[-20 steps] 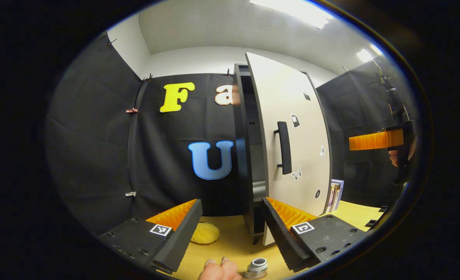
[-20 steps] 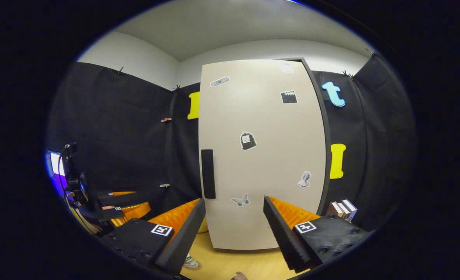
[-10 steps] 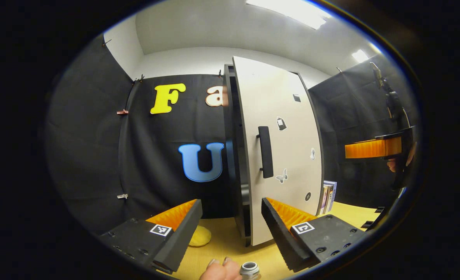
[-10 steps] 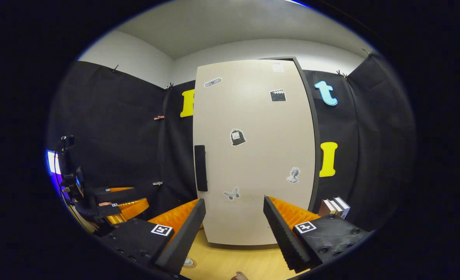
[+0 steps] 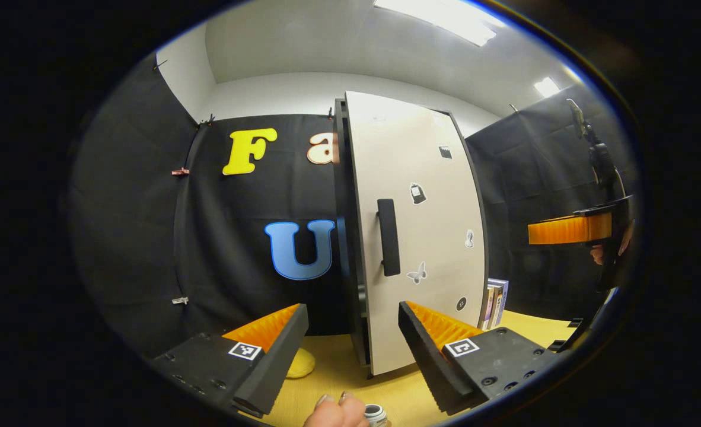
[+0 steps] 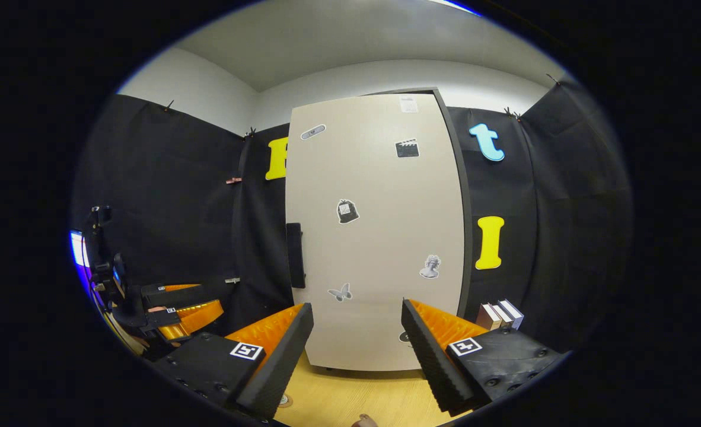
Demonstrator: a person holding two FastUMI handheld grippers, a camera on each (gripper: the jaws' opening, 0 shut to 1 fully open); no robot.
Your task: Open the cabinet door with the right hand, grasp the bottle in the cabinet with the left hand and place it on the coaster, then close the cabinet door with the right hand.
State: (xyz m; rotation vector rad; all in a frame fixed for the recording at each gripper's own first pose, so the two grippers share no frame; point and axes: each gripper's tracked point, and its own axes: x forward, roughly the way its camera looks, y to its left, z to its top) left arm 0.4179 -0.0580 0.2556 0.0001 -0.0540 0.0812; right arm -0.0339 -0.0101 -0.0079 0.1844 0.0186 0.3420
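A: Cabinet door: where is it, from your right gripper?

B: Straight ahead of you, pale face with stickers, dark handle at its left edge. In the left gripper view the door stands nearly flush with the cabinet's dark side panel; only a thin gap shows along the edge.

A: Your grippers?

B: Right gripper: fingers spread wide, nothing between them, short of the door. Left gripper: same, spread wide and empty (your hand shows below it).

A: The bottle?

B: Its white-capped top sits low in the left gripper view, just beside your fingers, on the wooden surface. Coaster under it: cannot tell.

A: Other items?

B: Yellow lump left of the cabinet; books upright at its right.
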